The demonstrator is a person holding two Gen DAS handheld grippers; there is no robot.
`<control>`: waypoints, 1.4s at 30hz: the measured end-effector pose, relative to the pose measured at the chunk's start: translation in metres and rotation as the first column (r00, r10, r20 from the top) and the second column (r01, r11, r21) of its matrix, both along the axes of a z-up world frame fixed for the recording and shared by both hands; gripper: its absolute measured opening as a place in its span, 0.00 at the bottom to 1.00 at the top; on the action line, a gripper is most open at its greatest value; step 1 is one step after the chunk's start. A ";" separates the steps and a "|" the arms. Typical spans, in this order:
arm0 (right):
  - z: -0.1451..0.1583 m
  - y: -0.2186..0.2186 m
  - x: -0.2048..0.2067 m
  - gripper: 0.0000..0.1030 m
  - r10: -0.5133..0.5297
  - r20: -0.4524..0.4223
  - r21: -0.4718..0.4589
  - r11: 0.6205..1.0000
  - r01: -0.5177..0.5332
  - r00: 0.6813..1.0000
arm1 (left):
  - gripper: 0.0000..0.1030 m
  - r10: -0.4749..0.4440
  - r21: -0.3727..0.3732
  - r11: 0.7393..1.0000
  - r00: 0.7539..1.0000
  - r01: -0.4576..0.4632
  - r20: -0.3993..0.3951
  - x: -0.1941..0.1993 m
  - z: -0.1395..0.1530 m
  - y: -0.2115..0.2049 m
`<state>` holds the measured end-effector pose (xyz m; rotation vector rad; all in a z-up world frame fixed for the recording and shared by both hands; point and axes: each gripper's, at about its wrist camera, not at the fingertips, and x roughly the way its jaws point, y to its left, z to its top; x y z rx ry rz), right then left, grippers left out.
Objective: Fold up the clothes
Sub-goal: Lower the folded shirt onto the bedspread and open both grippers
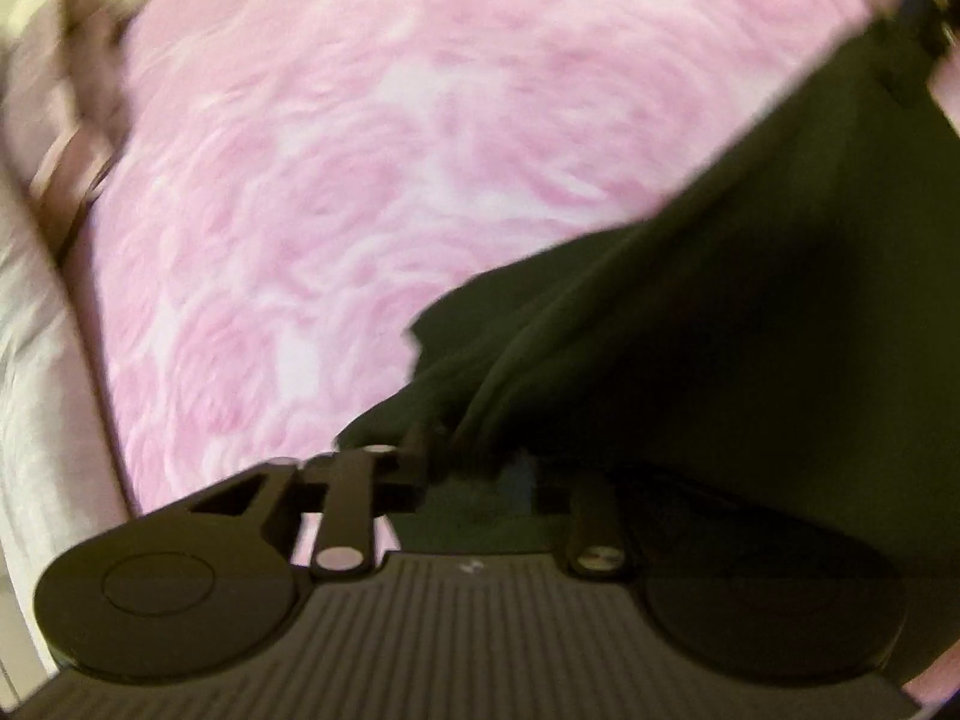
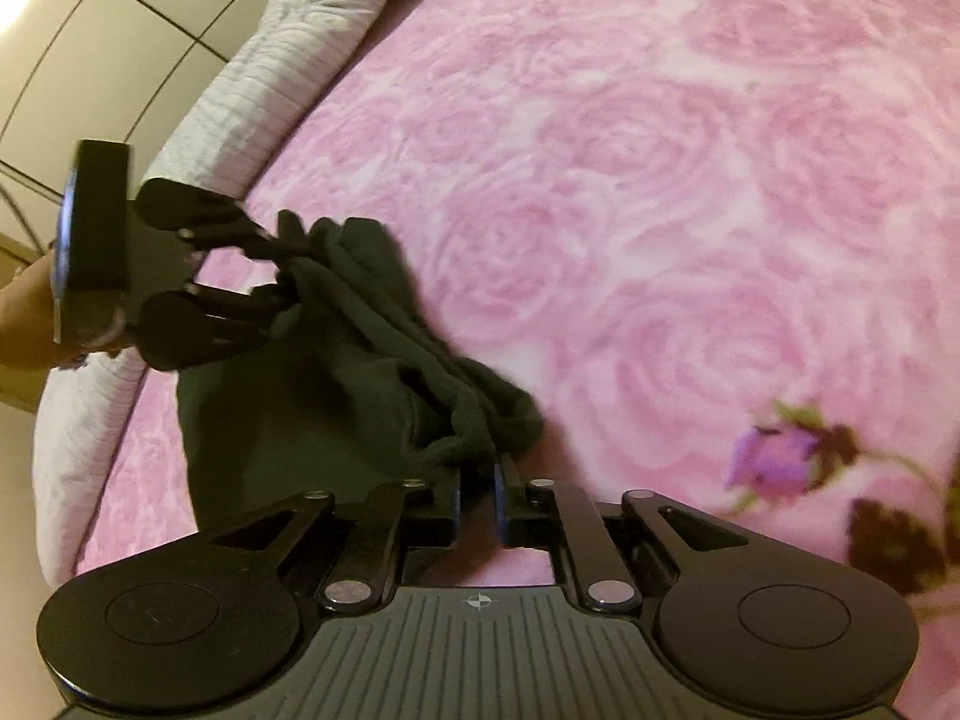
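A dark green garment lies bunched on a pink rose-patterned blanket. In the left wrist view it spreads from the right edge down over my left gripper, hiding one finger. In the right wrist view the garment runs as a rumpled band between the two grippers. My left gripper stands at its far left end, jaws apart, with cloth bunched between them. My right gripper is at the near end. Its jaws stand slightly apart with blanket showing through the gap, and the cloth's edge sits at the tips.
A pale quilted bed edge borders the blanket on the left, with tiled floor beyond it. A hand holds the left gripper. A purple flower print marks the blanket at the lower right. The quilted edge also shows in the left wrist view.
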<state>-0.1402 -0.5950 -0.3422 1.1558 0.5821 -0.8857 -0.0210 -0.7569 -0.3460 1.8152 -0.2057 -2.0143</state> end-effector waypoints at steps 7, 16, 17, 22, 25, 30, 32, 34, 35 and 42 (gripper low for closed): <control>0.034 0.022 -0.001 0.16 0.020 -0.133 -0.109 0.993 -0.034 0.991 | 0.34 0.336 0.086 0.942 0.921 -0.325 -0.199 0.056 0.044 -0.022; 0.020 0.009 0.056 0.16 0.164 -0.157 -0.209 0.958 -0.196 0.974 | 0.33 0.423 0.210 0.902 0.873 -0.378 -0.244 0.036 0.000 -0.027; 0.013 0.004 0.054 0.16 0.147 -0.164 -0.196 0.964 -0.178 0.976 | 0.34 0.431 0.211 0.898 0.869 -0.386 -0.245 0.036 -0.005 -0.030; -0.010 -0.009 0.046 0.16 0.123 -0.172 -0.151 0.977 -0.150 0.977 | 0.43 0.471 0.227 0.878 0.844 -0.421 -0.255 0.036 -0.019 -0.043; -0.007 -0.006 0.042 0.16 0.126 -0.178 -0.149 0.977 -0.153 0.976 | 0.43 0.491 0.229 0.868 0.832 -0.441 -0.258 0.046 -0.010 -0.047; 0.006 0.007 0.038 0.16 0.119 -0.251 -0.129 0.979 -0.155 0.961 | 0.32 0.534 0.182 0.846 0.801 -0.502 -0.270 0.076 0.016 -0.049; 0.015 0.017 0.041 0.17 0.140 -0.272 -0.152 0.971 -0.186 0.952 | 0.32 0.550 0.187 0.835 0.791 -0.518 -0.268 0.092 0.025 -0.039; 0.021 0.026 0.049 0.18 0.177 -0.277 -0.171 0.958 -0.230 0.944 | 0.33 0.569 0.200 0.822 0.784 -0.533 -0.249 0.105 0.029 -0.024; 0.022 0.029 0.056 0.19 0.200 -0.279 -0.176 0.951 -0.255 0.939 | 0.33 0.585 0.206 0.810 0.779 -0.549 -0.226 0.111 0.027 -0.016; -0.005 0.027 0.098 0.24 0.325 -0.297 -0.103 0.924 -0.368 0.898 | 0.33 0.654 0.243 0.749 0.748 -0.617 -0.114 0.137 -0.004 0.019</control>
